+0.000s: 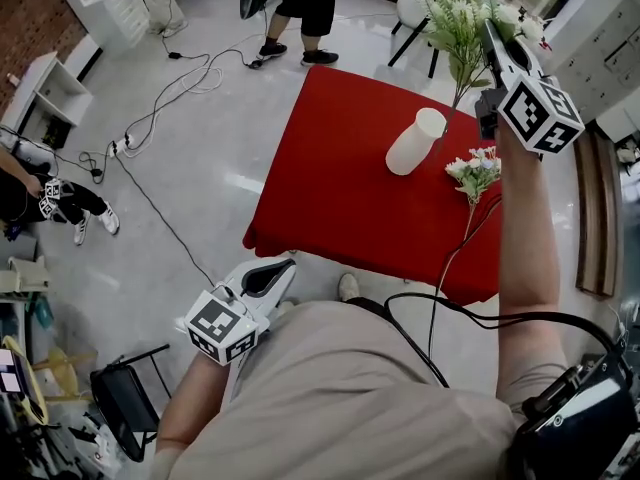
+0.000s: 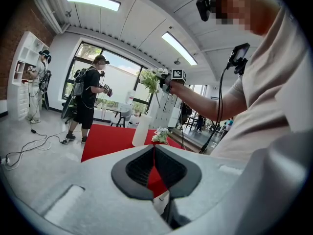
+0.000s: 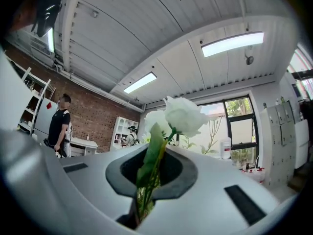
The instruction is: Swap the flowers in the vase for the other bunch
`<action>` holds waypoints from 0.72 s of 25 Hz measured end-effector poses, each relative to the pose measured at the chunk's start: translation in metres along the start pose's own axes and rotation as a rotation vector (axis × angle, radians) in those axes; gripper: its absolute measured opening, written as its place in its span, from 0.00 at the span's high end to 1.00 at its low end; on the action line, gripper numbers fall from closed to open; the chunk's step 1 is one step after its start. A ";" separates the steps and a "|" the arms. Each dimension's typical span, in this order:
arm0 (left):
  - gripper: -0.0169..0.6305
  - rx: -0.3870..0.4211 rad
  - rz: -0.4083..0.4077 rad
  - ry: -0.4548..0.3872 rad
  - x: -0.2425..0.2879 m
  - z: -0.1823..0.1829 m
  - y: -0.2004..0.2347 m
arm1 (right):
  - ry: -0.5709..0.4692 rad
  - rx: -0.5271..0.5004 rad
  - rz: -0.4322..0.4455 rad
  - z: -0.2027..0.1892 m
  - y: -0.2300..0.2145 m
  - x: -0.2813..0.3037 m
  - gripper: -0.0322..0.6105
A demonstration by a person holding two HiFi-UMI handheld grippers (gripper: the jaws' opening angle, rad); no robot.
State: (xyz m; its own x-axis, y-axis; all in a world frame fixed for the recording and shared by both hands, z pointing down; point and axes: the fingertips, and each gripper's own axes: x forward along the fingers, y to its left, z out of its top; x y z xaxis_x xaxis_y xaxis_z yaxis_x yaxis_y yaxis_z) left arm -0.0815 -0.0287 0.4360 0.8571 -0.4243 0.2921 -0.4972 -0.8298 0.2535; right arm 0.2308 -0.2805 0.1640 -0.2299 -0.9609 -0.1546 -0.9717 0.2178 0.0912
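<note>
Green-stemmed bunch (image 1: 455, 18) sits clamped in right gripper (image 1: 488, 38), held high: light, floppy, blooms crushable; best gripped low on stems. Left gripper (image 1: 272, 276) jaws meet, empty.

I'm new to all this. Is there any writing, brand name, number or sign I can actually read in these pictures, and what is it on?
No text can be read anywhere.
Marker cubes: black and white square patterns only, no letters or numbers.
White bottle by the window: a reddish label band, too small to read.
</note>
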 end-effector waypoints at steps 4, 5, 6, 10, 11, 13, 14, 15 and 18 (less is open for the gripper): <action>0.96 -0.007 0.011 0.003 0.011 0.002 0.000 | -0.012 -0.011 -0.026 -0.007 -0.022 0.008 0.91; 0.96 -0.009 0.015 0.004 0.013 0.002 0.000 | -0.014 -0.015 -0.033 -0.009 -0.027 0.010 0.91; 0.96 -0.012 0.019 0.005 0.016 0.002 0.000 | -0.016 -0.019 -0.040 -0.012 -0.031 0.012 0.91; 0.96 -0.020 0.037 0.007 0.028 0.004 0.001 | -0.033 -0.033 -0.063 -0.020 -0.050 0.020 0.91; 0.96 -0.023 0.042 0.007 0.030 0.004 0.001 | -0.039 -0.038 -0.068 -0.021 -0.054 0.022 0.91; 0.96 -0.027 0.052 0.007 0.035 0.007 0.001 | -0.053 -0.051 -0.075 -0.023 -0.058 0.025 0.91; 0.96 -0.030 0.057 0.006 0.037 0.008 0.002 | -0.060 -0.060 -0.077 -0.024 -0.060 0.027 0.91; 0.96 -0.032 0.061 0.005 0.040 0.009 0.002 | -0.068 -0.070 -0.079 -0.024 -0.061 0.029 0.91; 0.96 -0.038 0.072 0.004 0.049 0.011 0.002 | -0.087 -0.091 -0.078 -0.029 -0.063 0.032 0.91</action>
State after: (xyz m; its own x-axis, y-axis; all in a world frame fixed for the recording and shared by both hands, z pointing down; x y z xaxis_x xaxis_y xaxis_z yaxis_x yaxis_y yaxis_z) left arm -0.0393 -0.0550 0.4404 0.8186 -0.4805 0.3145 -0.5620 -0.7830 0.2665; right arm 0.2866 -0.3304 0.1820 -0.1616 -0.9548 -0.2494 -0.9788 0.1228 0.1642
